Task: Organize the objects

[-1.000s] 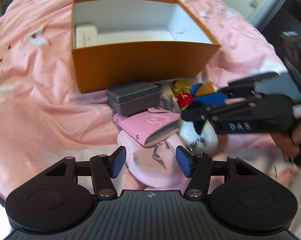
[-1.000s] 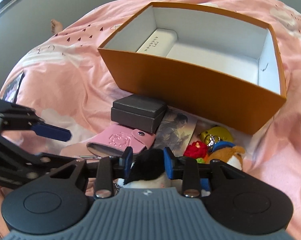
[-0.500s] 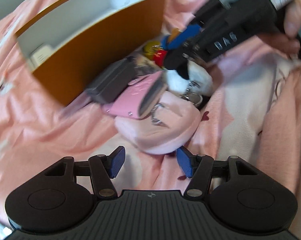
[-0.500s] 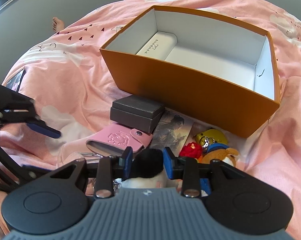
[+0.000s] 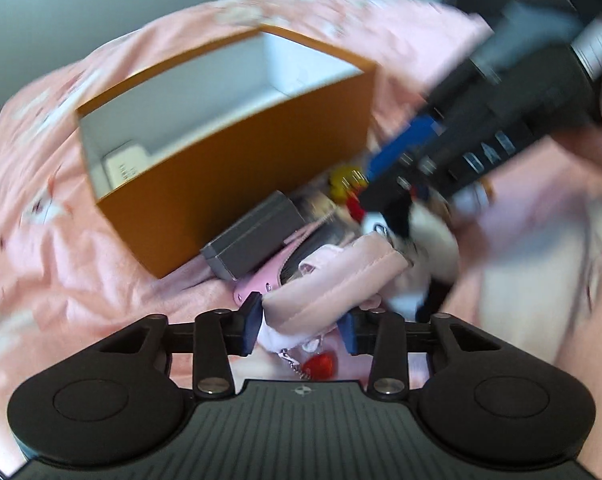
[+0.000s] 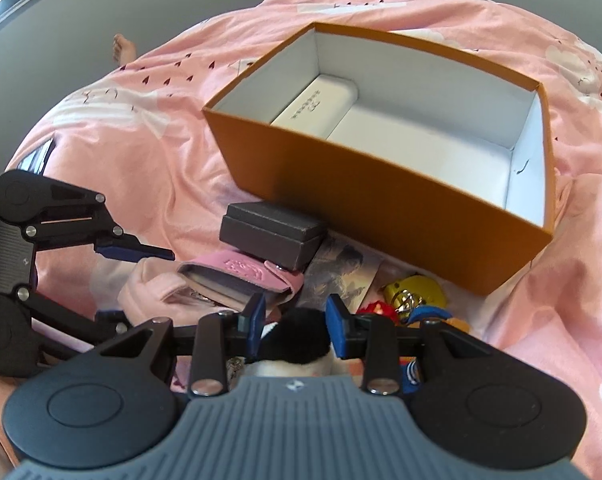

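An open orange box [image 6: 381, 196] with a white inside stands on the pink bed, also in the left wrist view [image 5: 237, 160]. A white case [image 6: 317, 106] lies in it. My left gripper [image 5: 301, 328] has its blue pads around a soft pink pouch [image 5: 333, 280], which lies between the jaws; whether they press it is unclear in the blur. My right gripper [image 6: 295, 324] is shut on a black-and-white fluffy plush [image 6: 301, 336]. The right gripper also shows in the left wrist view [image 5: 441, 160], and the left gripper in the right wrist view [image 6: 113, 280].
In front of the box lie a dark grey small box [image 6: 273, 236], a pink key wallet [image 6: 241, 276], a picture card [image 6: 341, 272] and a heap of yellow, red and blue keychain toys [image 6: 413, 304]. The pink duvet [image 6: 141, 140] is wrinkled all around.
My left gripper swung back toward the box and moved in over the pink pouch, which now sits between its pads. My right gripper keeps its hold on the plush and lifted slightly.
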Demonstrator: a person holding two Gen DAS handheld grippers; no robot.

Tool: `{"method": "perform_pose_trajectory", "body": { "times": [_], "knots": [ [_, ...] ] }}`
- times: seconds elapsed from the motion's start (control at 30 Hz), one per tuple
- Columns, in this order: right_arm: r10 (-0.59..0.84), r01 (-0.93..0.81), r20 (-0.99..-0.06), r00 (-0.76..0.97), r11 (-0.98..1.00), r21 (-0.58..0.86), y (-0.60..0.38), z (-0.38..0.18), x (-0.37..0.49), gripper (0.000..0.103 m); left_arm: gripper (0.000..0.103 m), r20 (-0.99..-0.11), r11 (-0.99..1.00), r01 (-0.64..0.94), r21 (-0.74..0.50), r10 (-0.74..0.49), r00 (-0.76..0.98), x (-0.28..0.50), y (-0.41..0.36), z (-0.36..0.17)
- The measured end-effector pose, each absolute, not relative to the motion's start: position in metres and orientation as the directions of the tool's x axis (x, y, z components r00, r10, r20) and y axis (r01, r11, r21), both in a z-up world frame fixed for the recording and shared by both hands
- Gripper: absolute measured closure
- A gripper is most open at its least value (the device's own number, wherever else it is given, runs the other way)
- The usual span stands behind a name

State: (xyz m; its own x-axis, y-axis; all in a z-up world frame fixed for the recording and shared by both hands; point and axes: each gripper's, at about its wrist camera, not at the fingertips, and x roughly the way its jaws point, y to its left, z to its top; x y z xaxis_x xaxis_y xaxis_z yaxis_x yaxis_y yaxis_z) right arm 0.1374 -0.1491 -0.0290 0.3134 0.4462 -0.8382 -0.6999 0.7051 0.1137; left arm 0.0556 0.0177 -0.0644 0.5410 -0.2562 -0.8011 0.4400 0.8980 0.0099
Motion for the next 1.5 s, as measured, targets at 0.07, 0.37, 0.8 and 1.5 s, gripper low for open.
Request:
{"method": "perform_pose_trajectory", "body": {
  "times": [0.07,0.37,0.8,1.5],
  "knots": [
    [0.443,-0.693,-0.835,0.326,0.713,0.108,-0.151,-0.027,0.141,0.067,0.066,-0.783,0.934,0.351,-0.064,-0.265,0.562,0.061,0.025,-0.060],
    [0.447,-0.718,-0.836,0.318,0.689,0.096,-0.143,-0.033,0.147,0.074,0.068,-0.762,0.969,0.144,-0.201,-0.247,0.599,0.096,0.047,-0.056],
    [0.501,-0.719,-0.829,0.248,0.669,0.189,-0.122,-0.056,0.162,0.093,0.035,-0.808,0.962,0.267,-0.057,-0.201,0.554,0.087,0.032,-0.064],
    [0.478,-0.898,-0.844,0.242,0.439,-0.009,-0.104,-0.067,0.179,0.069,0.072,-0.827,0.990,0.118,-0.073,-0.126,0.548,0.085,0.076,-0.035]
  ]
}}
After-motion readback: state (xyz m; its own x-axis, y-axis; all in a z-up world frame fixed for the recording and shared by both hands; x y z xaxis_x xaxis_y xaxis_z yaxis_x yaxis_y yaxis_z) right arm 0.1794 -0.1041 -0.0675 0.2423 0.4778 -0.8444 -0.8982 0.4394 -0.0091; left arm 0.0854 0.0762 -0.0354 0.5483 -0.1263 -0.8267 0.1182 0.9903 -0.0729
